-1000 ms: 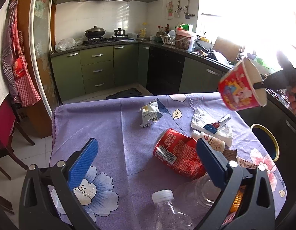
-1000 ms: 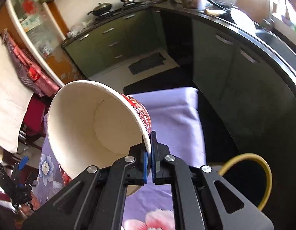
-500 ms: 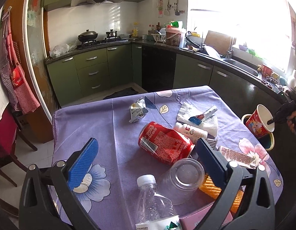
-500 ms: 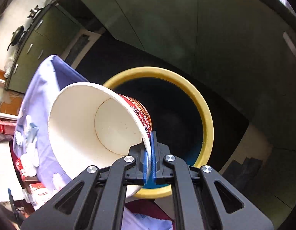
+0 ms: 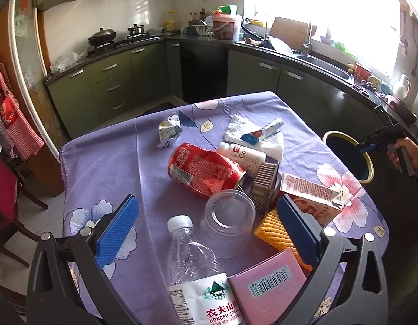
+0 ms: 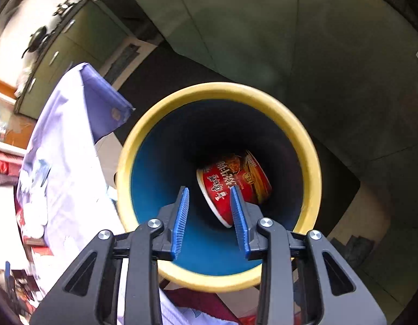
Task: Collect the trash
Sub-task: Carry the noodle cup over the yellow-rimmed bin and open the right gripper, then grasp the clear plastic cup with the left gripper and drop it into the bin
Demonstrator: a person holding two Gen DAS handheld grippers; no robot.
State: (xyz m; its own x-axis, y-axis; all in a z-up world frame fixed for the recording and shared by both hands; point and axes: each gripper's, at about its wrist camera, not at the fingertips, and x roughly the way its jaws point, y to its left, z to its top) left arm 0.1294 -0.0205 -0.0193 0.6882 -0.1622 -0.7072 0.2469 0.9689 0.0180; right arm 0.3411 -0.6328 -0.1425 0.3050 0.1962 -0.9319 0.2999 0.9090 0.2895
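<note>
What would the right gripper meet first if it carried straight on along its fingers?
Probably the red noodle cup lying inside the yellow-rimmed bin; the right gripper, jaws just opened, points into its mouth, though depth is unclear.

the clear plastic water bottle (image 5: 194, 268) and the pink cardboard box (image 5: 265, 284) run off the left wrist view's bottom edge. the ridged orange-yellow packet (image 5: 271, 231) is half hidden behind a blue gripper pad. in the right wrist view, the red noodle cup's (image 6: 236, 184) lower rim sits behind a pad, and the purple floral tablecloth (image 6: 62, 146) is blurred.
</note>
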